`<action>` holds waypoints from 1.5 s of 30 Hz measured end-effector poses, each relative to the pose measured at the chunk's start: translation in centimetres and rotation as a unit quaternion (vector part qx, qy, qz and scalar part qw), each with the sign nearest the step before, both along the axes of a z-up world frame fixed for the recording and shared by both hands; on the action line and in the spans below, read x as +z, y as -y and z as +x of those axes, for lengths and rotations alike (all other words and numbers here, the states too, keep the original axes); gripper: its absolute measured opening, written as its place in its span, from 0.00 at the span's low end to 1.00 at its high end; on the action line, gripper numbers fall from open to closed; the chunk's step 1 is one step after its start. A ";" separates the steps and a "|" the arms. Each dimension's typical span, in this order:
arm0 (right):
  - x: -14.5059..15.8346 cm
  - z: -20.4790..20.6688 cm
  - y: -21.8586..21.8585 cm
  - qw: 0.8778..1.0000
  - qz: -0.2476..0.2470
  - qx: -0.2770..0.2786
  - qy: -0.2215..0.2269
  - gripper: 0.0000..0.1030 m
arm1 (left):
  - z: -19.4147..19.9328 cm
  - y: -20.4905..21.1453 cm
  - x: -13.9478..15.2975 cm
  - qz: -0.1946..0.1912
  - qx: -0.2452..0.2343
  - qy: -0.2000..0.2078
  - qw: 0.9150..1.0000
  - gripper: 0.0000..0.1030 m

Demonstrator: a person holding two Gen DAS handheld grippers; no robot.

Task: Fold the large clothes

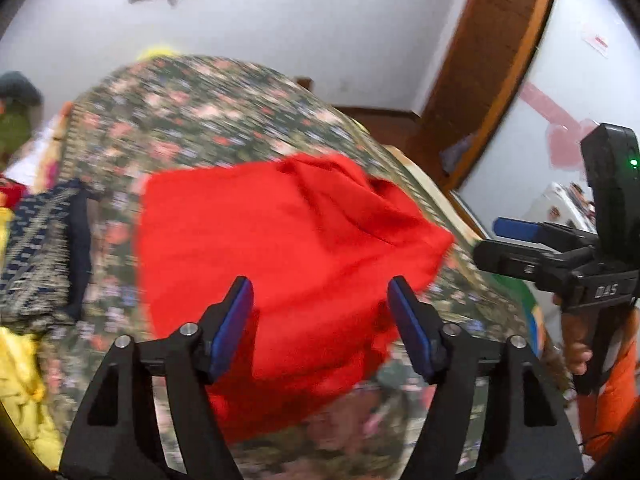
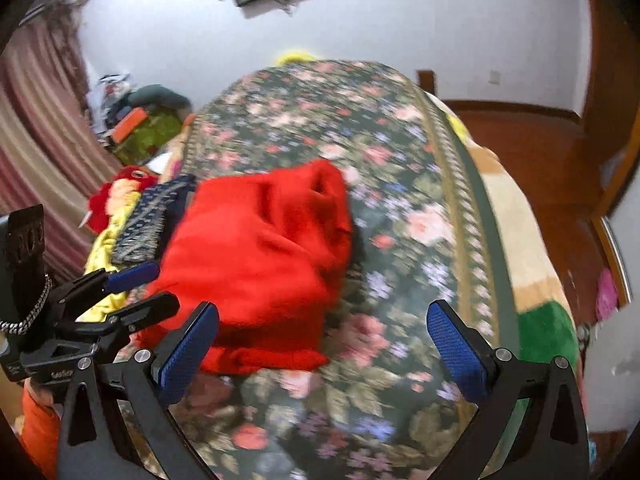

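Observation:
A red garment (image 1: 280,240) lies bunched on the floral bedspread (image 1: 192,120); it also shows in the right wrist view (image 2: 264,252). My left gripper (image 1: 320,320) is open and empty, held just above the garment's near part. My right gripper (image 2: 324,344) is open and empty over the bedspread (image 2: 400,200), to the right of the garment's near edge. The right gripper shows at the right in the left wrist view (image 1: 516,240). The left gripper shows at the left in the right wrist view (image 2: 136,292).
A dark blue patterned cloth (image 1: 44,248) and yellow cloth (image 1: 24,380) lie left of the garment, with a red plush toy (image 2: 120,188). A pile of things (image 2: 140,124) sits by the striped curtain (image 2: 36,152). A wooden floor (image 2: 532,148) lies right of the bed.

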State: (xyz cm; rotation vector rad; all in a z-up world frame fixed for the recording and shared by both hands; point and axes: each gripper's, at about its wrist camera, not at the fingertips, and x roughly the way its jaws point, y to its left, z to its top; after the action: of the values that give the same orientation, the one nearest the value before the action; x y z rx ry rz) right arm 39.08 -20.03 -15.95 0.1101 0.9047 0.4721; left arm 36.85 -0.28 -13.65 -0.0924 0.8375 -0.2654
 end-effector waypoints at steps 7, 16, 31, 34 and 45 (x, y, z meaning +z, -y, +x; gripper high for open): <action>-3.0 3.1 -5.2 0.998 -0.007 0.036 -0.042 1.00 | 0.8 -5.0 -1.6 0.016 0.067 -0.010 0.998 0.81; -10.6 5.0 -1.8 0.989 -0.069 0.032 -0.129 1.00 | -0.4 -3.9 -9.4 0.063 0.052 -0.052 0.995 0.89; -2.2 4.9 -4.1 0.995 -0.068 0.067 -0.006 1.00 | 2.4 -7.1 -3.7 0.062 0.061 -0.018 0.996 0.89; -3.0 6.5 -6.4 0.994 -0.065 0.087 -0.011 1.00 | 5.0 -7.5 -3.9 0.045 0.063 -0.020 0.997 0.89; -6.3 13.2 -1.9 0.996 -0.065 0.027 -0.061 1.00 | 10.7 -8.4 -6.7 0.099 0.123 -0.019 0.987 0.89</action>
State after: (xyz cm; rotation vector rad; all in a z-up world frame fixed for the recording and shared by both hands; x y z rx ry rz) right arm 52.23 -18.16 -22.29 -0.0043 1.0583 0.4583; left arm 47.58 8.10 -20.37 -0.0143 0.8773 0.0535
